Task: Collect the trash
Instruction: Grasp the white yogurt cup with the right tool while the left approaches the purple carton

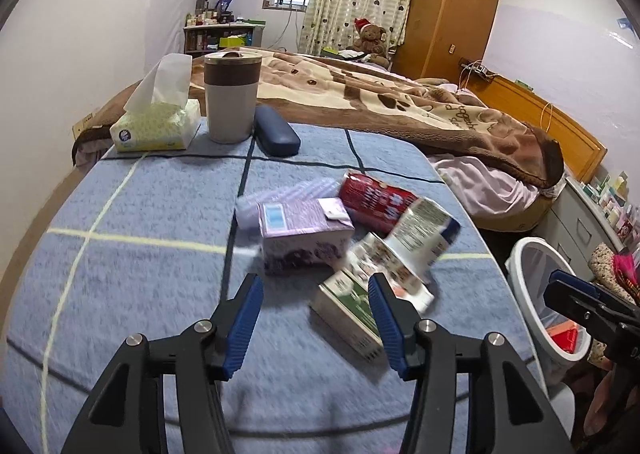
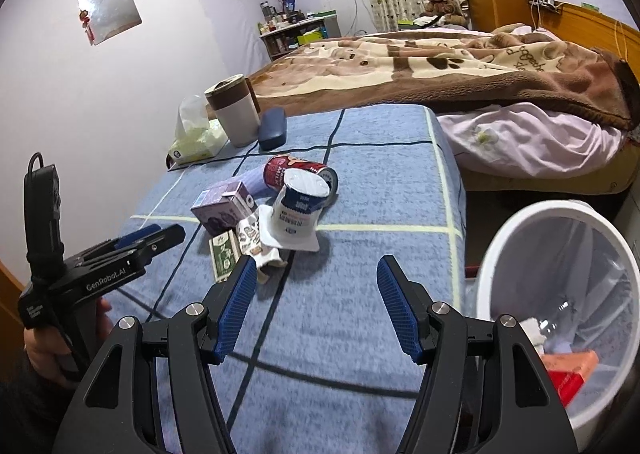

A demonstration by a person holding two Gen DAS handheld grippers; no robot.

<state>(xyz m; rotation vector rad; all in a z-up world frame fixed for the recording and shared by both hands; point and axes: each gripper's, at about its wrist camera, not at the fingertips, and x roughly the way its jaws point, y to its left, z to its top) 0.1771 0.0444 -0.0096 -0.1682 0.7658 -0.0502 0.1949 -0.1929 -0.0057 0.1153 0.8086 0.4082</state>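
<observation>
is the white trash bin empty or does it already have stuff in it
Not empty. The right wrist view shows the white trash bin lined with a clear bag, holding a red and orange box plus something white at the bottom.

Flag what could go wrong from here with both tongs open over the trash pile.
1. The yogurt cup leans on the red can; grabbing either may roll the other.
2. The left tongs hover over the green carton, which lies against a crumpled wrapper, so a double grab is possible.
3. The bin stands below the table edge; a short drop could miss it.
</observation>
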